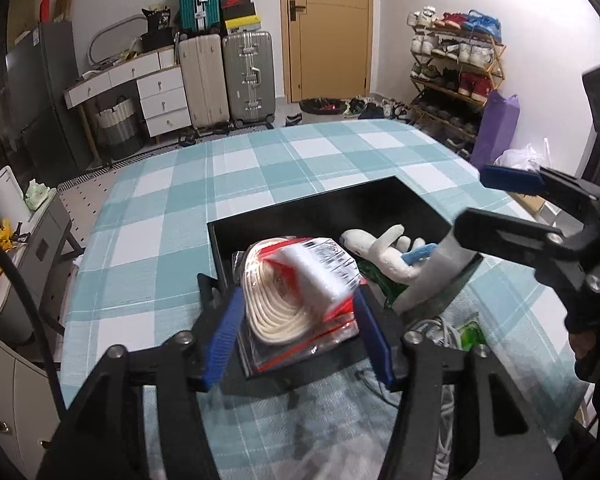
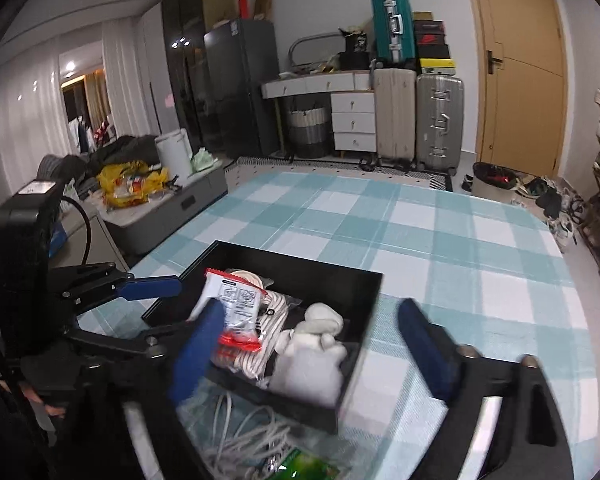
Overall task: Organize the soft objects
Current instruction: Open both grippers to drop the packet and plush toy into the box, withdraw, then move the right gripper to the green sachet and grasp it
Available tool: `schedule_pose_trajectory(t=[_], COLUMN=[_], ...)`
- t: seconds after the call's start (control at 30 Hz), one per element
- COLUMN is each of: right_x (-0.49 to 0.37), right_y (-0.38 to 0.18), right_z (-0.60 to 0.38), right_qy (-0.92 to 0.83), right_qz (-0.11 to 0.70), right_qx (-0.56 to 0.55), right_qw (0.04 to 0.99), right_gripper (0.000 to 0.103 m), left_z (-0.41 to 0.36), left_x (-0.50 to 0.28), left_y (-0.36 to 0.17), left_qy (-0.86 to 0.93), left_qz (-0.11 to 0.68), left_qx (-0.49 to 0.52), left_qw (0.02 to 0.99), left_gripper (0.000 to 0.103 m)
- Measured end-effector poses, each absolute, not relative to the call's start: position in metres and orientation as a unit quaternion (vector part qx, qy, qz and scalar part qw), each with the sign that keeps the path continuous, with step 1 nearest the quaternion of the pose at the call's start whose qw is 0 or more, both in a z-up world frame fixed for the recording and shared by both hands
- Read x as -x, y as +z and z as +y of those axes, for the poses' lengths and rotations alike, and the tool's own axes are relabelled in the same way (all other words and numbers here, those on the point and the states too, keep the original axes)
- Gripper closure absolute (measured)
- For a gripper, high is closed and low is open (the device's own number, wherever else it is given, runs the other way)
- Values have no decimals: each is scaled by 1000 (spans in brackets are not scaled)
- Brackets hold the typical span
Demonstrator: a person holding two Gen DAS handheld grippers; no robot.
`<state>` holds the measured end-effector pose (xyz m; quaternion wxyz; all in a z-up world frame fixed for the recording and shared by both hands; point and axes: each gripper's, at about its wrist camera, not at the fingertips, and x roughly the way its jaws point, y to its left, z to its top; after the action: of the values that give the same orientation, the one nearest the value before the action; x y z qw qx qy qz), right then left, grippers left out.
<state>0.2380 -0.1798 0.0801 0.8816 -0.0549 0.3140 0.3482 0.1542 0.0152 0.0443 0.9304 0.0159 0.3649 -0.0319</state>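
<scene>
A black open box [image 1: 320, 208] [image 2: 300, 264] sits on the checked tablecloth. In it lie a bagged coil of white rope [image 1: 272, 308] [image 2: 260, 344], a white plush toy [image 1: 384, 248] [image 2: 312, 352] and a green packet [image 1: 380, 284]. My left gripper [image 1: 296, 332] [image 2: 188, 300] is open over the box's near side, its blue fingers either side of the rope bag; a red-and-white packet [image 1: 316, 272] [image 2: 236, 308], blurred, sits on top between them. My right gripper [image 2: 308, 344] [image 1: 496, 208] is open over the plush toy end of the box.
A tangle of white cable [image 2: 244, 436] [image 1: 440, 332] and a green packet [image 2: 308, 468] [image 1: 472, 332] lie on the cloth just outside the box's near edge. Beyond the table stand suitcases [image 1: 228, 76], a drawer desk, a shoe rack [image 1: 456, 68] and a door.
</scene>
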Motion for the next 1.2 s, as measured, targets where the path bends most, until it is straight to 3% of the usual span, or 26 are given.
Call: schedule_pose_trajectory(t=[0.03,0.1,0.63,1.2], right_x=[-234,-227,-174,-178], right_y=[81,82,61,33], right_z=[-184,-191,-225,-221], right_qy=[345,339,308,290], right_qz=[313,314,341,388], right_qx=[55,53,58,66], right_qw=[883,885,886,873], right_gripper=[3,1,1,1], left_z=[16,18,10,15], left_x=[-149,-139,-91,-82], left_y=[46,49,34,24], left_qy=[-23,-6,9,9], left_qz=[360,337,337,346], left_qx=[-15,-11,1,13], left_qw=[933,941,941,938], left_gripper=[11,0,0,0])
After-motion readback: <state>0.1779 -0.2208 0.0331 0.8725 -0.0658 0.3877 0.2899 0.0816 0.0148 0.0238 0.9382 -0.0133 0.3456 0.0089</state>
